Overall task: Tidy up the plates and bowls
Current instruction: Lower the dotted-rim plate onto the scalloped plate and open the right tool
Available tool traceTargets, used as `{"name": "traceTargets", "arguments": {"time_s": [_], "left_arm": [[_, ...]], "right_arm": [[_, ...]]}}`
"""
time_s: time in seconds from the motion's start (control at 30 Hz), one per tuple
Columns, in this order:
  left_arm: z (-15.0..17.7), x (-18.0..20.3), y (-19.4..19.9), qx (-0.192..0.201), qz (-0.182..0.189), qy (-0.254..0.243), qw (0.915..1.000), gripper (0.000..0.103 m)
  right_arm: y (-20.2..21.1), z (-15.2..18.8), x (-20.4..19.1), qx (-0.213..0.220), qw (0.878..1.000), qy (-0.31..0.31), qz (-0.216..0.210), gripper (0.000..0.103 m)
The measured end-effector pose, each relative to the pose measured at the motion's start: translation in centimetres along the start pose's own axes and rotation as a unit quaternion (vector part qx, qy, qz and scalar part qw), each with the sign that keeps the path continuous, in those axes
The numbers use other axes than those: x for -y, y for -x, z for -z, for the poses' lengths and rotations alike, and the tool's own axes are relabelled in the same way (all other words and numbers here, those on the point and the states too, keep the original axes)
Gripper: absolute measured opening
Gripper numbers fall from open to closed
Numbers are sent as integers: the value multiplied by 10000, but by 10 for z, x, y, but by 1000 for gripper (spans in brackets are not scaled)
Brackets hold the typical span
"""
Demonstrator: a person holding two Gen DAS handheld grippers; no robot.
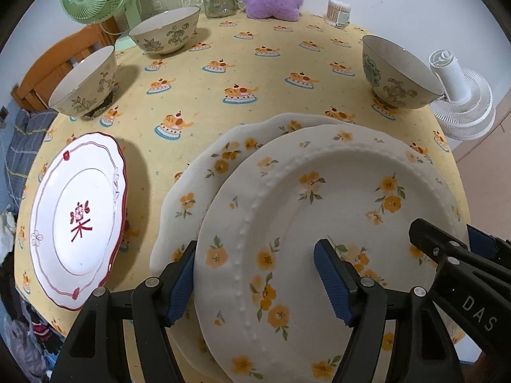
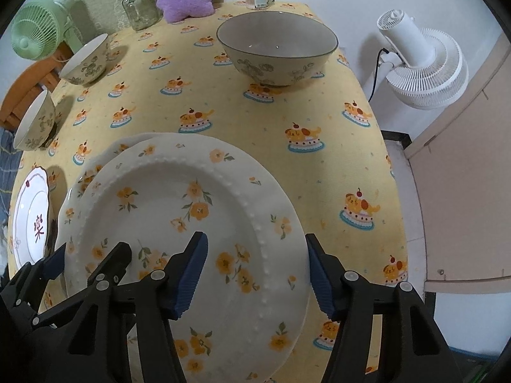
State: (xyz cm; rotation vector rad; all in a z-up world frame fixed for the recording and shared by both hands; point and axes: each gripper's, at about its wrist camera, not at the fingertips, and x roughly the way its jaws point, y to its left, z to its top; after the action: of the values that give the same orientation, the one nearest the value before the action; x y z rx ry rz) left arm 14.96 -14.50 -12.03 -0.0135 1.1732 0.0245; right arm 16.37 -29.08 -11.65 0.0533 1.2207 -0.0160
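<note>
Flat now — top floral plate (image 1: 335,223) on its twin (image 1: 204,172) — offset

White capital letters "DAS" stand on the black body of the right gripper (image 1: 472,249), seen at the lower right of the left wrist view. A red Chinese-style character is painted in the middle of the red-rimmed plate (image 1: 78,220); the label on the cotton swab box (image 1: 339,12) is too small to read.

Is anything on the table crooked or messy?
Yes, a little. The top flowered plate sits off-centre on the flowered plate below, so the lower one's rim pokes out on one side. Nothing looks spilled or broken.
</note>
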Motion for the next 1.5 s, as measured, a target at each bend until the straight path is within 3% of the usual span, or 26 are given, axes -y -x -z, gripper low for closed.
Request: {"name": "traceTargets", "arguments": {"time_s": [0.33,0.6,0.63,0.77,0.87,1.5], "left_arm": [[-2,10,0,22,-476,-220,9986,77],[-1,7,14,-22,-279,-341,9990,85],[0,8,17,-1,-260,-386,9989,85],[0,10,19,-5,-165,-527,9985,85],[-1,7,18,-47,-48,-550,9985,85],[-7,-8,19,-92,108,-491,9987,85]], "right_arm": [[-1,4,0,78,9999,27,-85,59],[12,16,10,46,9999,56,156,59],[14,18,12,38,9998,50,163,50],[18,23,6,154,9996,169,140,34],[16,23,-5,172,9988,306,342,34],[4,12,-20,-13,9995,159,289,37]]}}
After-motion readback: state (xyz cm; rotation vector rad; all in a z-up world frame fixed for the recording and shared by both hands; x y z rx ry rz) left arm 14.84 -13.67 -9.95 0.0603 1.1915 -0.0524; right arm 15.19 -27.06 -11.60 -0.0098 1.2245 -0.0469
